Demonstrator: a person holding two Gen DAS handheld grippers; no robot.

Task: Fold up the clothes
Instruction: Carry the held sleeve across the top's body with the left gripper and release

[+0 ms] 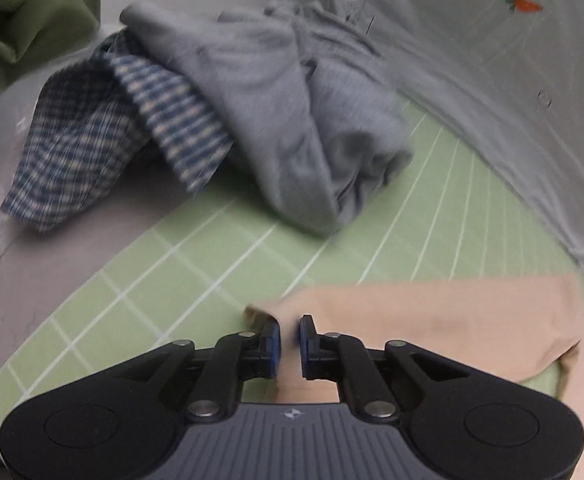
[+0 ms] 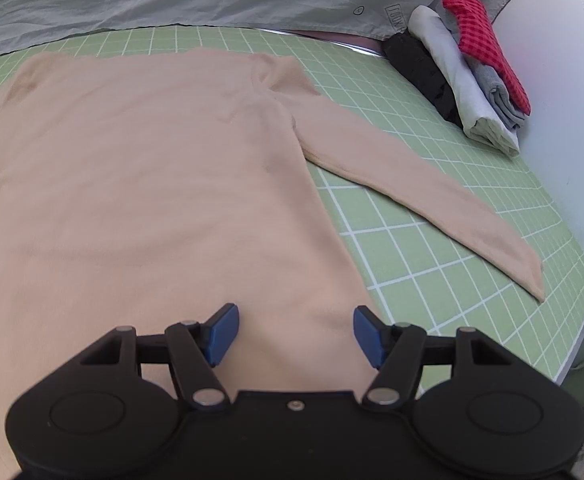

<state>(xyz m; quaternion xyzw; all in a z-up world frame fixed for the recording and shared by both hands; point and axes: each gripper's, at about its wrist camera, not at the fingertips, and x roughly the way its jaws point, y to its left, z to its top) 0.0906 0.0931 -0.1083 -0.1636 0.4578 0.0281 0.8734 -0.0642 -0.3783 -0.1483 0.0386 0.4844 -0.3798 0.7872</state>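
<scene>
Only the left wrist view shows the plaid cloth [image 1: 68, 140] and grey heap [image 1: 292, 128]; there the left gripper [image 1: 290, 344] stands narrowly parted over the beige top's [image 2: 144, 184] sleeve [image 1: 432, 320]. The right gripper [image 2: 294, 334] hangs spread above its body; folded stack [image 2: 464, 76] far right on the bench [image 2: 572, 120].

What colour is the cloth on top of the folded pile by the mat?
Red with a small dark check. The right wrist view shows it best.
</scene>
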